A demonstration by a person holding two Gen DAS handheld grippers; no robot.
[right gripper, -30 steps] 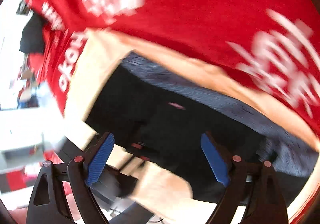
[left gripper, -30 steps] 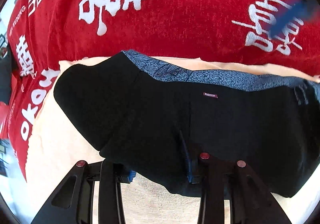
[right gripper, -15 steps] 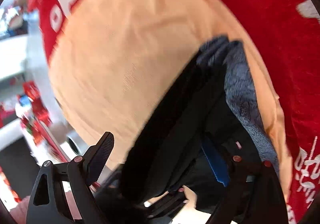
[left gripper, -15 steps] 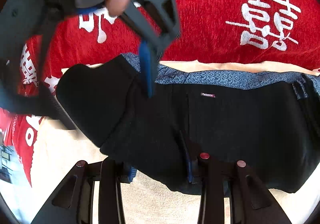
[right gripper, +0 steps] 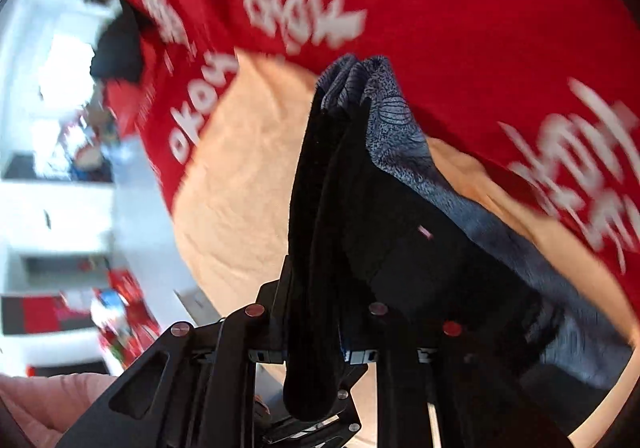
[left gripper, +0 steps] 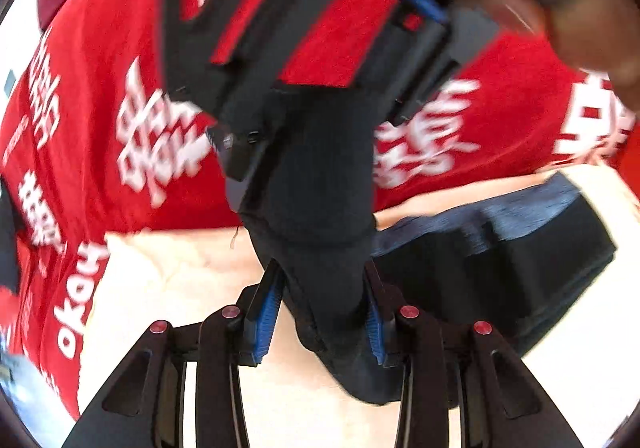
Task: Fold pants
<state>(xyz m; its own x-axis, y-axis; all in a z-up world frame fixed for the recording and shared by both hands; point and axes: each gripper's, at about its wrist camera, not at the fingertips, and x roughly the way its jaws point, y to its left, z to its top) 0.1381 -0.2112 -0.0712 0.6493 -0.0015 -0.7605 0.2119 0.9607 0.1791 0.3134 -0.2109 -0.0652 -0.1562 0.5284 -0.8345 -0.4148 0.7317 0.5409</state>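
The black pants [left gripper: 492,280] with a blue-grey patterned waistband [right gripper: 404,143] lie partly folded on a cream cloth [left gripper: 168,280]. My left gripper [left gripper: 322,312] is shut on a lifted fold of the black fabric. My right gripper [right gripper: 314,332] is shut on the same bunch of the pants, held up off the cloth. In the left wrist view the right gripper's body [left gripper: 320,59] hangs just above the raised fabric, with a hand behind it.
A red blanket with white characters [left gripper: 120,119] covers the surface around the cream cloth [right gripper: 244,183]. A white room with shelves and red items [right gripper: 60,207] lies beyond the left edge in the right wrist view.
Both grippers have shut on the pants' left end and lifted it off the cloth. The right gripper came in over the left one. The views have tilted.
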